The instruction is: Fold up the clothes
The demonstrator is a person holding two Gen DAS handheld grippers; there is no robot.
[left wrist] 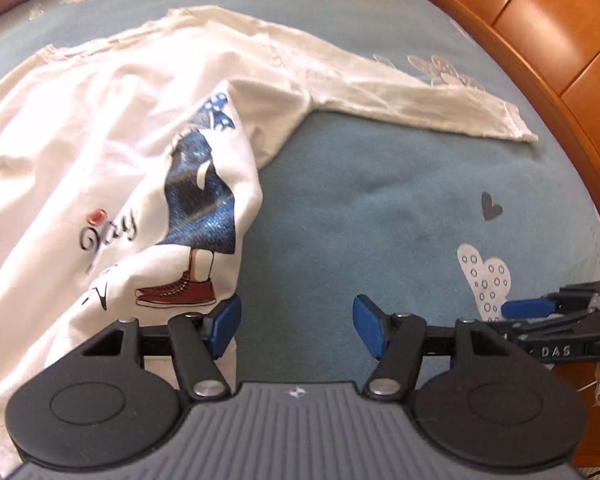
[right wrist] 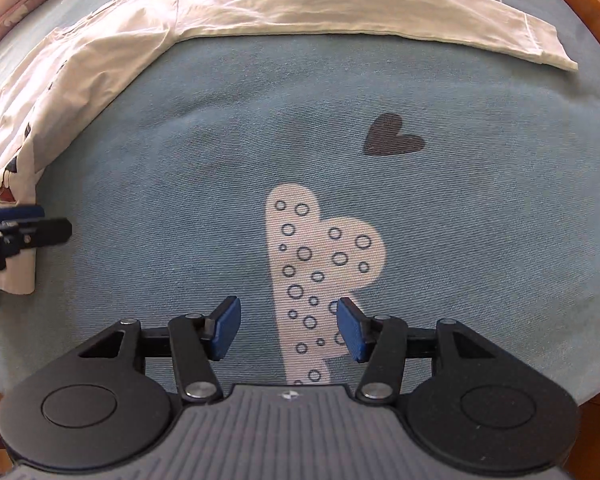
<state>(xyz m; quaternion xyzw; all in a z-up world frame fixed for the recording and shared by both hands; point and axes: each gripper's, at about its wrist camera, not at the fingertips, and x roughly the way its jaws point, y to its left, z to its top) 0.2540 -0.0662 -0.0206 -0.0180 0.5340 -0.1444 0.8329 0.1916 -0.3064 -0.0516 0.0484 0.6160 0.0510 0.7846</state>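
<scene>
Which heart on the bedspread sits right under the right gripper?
The pale dotted heart, under the open right gripper; the small dark heart lies farther off.

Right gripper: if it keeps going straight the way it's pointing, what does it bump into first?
Probably the blue bedspread at the spotted white heart patch. The right gripper is open, with nothing between its fingers. The shirt sleeve lies farther ahead.

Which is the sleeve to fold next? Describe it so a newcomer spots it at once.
Start at the blue bedspread with its heart prints. A white long-sleeved shirt lies on it, and one sleeve stretches flat toward the wooden bed frame. Unlike the rumpled printed body, it is plain, straight and ends in a hemmed cuff.
</scene>
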